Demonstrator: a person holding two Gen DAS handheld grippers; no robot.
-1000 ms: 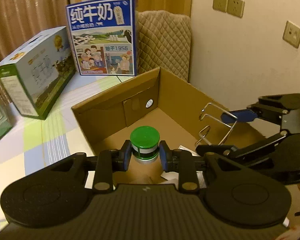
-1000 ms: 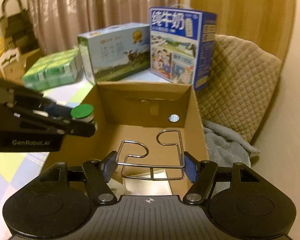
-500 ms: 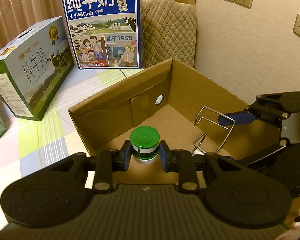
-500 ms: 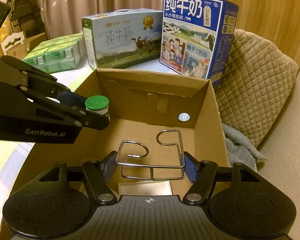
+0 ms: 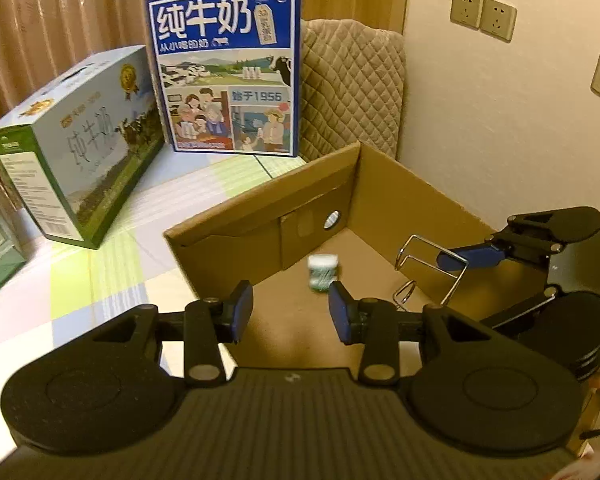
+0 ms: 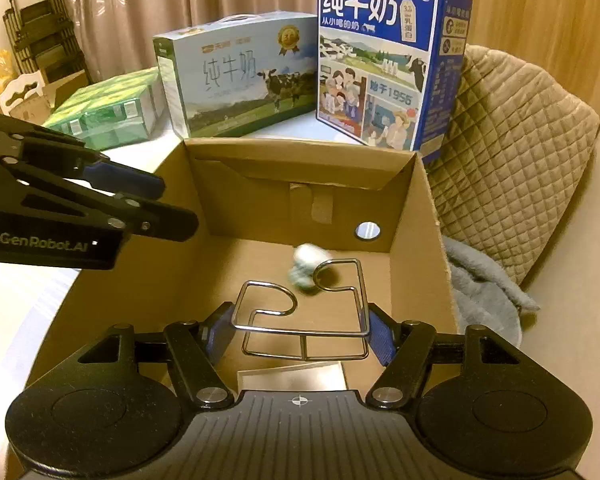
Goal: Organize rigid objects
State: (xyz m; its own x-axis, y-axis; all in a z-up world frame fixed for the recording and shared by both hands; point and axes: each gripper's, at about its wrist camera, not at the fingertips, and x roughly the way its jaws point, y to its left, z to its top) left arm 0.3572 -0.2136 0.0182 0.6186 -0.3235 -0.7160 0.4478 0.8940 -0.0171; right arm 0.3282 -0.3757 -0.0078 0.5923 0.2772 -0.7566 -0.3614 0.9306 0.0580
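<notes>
My left gripper (image 5: 291,312) is open and empty above the near edge of the open cardboard box (image 5: 260,208). A small white and green bottle (image 5: 322,272) is blurred inside the box, below and beyond my fingers. It also shows in the right wrist view (image 6: 306,266) near the box's far wall. My right gripper (image 6: 300,334) is shut on a bent metal wire rack (image 6: 304,316) and holds it over the box (image 6: 300,160). The rack shows in the left wrist view (image 5: 432,272) at the right.
A blue milk carton (image 5: 228,72) and a green-white milk carton (image 5: 76,148) stand behind the box on the checked tablecloth (image 5: 80,280). A quilted cushion (image 6: 512,152) and a grey cloth (image 6: 484,288) lie to the right. A flat clear piece (image 6: 296,376) lies on the box floor.
My left gripper opened and let go of the green-capped bottle, which dropped into the box. My right gripper still holds the wire rack, a little deeper over the box.
</notes>
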